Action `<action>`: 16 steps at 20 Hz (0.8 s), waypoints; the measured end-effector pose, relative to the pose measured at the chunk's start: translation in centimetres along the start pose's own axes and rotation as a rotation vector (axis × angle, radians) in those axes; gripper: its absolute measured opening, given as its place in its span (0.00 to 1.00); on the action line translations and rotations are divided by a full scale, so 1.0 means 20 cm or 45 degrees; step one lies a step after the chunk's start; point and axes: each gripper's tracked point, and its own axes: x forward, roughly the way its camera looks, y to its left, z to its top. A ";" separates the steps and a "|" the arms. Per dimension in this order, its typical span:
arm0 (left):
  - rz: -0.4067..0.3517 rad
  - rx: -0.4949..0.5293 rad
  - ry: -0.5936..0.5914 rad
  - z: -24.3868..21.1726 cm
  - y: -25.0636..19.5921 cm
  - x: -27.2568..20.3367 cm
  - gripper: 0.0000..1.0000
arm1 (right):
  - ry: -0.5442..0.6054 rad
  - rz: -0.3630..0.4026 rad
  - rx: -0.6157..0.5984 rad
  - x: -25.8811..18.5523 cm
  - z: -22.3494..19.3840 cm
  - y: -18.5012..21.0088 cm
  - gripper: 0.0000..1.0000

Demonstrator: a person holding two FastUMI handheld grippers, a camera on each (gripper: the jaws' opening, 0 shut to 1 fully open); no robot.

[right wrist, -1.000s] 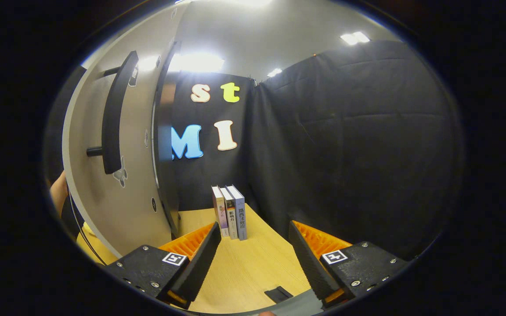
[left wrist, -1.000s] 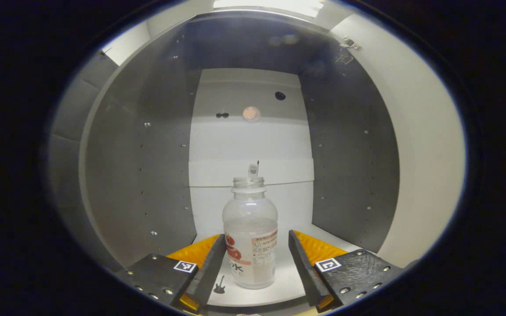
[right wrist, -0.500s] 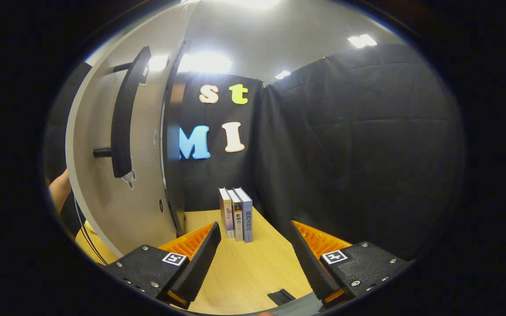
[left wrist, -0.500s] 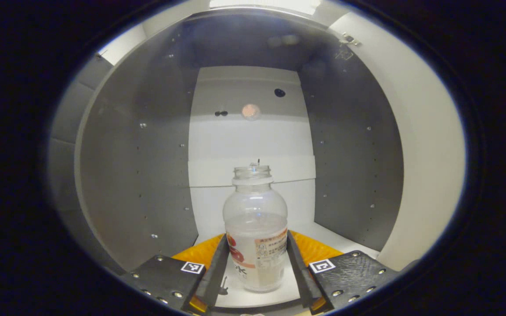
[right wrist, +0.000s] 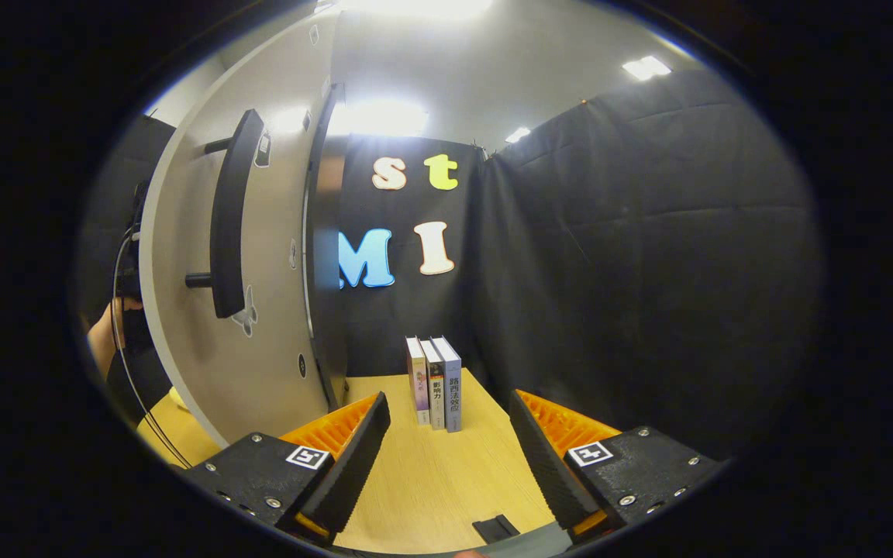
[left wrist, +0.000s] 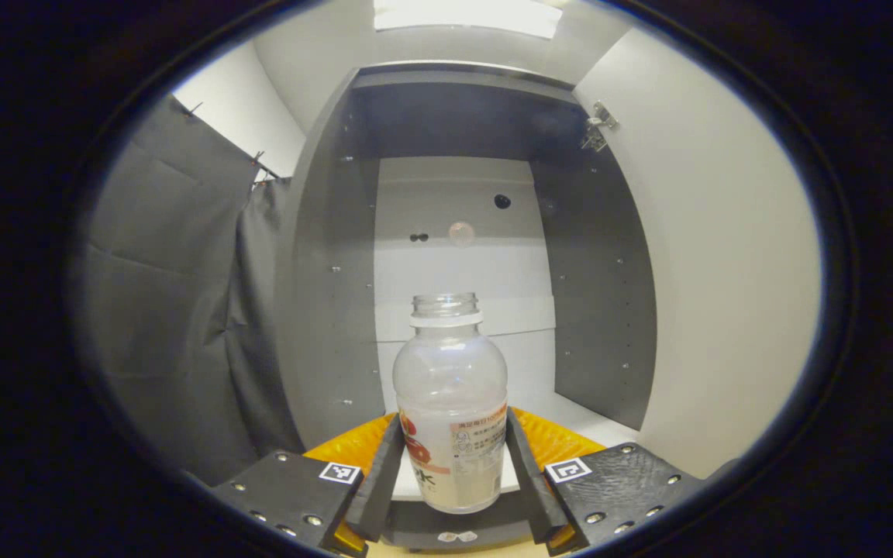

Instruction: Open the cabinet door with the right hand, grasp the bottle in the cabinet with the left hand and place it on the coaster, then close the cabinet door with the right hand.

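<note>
I count 1 bottle (left wrist: 450, 418), centre-bottom of the left gripper view, and 1 cabinet (left wrist: 609, 310) behind it w/ 1 door (left wrist: 725, 263) at frame right. 2 small dark holes (left wrist: 416, 238) side by side plus 1 larger one (left wrist: 501, 201) on the back panel, upper centre. Right gripper view: 3 books (right wrist: 435, 382) upright at centre, 1 door handle (right wrist: 228, 213) at left, 1 counter (right wrist: 431, 480) at bottom. 2 hand-held grippers total: left one (left wrist: 450, 484), right one (right wrist: 446, 457).
</note>
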 end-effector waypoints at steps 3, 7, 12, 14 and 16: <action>0.040 0.002 -0.004 0.00 0.03 -0.18 0.71 | -0.006 0.033 0.010 -0.02 0.00 -0.04 0.96; 0.102 -0.002 0.001 -0.05 0.10 -0.39 0.71 | 0.006 0.071 0.034 -0.05 -0.04 -0.09 0.96; 0.176 -0.019 0.010 -0.17 0.20 -0.72 0.71 | -0.007 0.092 0.051 -0.09 -0.06 -0.16 0.96; 0.185 -0.029 0.006 -0.21 0.22 -0.84 0.71 | -0.011 0.102 0.061 -0.11 -0.07 -0.17 0.96; 0.186 -0.030 0.003 -0.24 0.24 -0.95 0.71 | -0.009 0.109 0.074 -0.12 -0.09 -0.19 0.96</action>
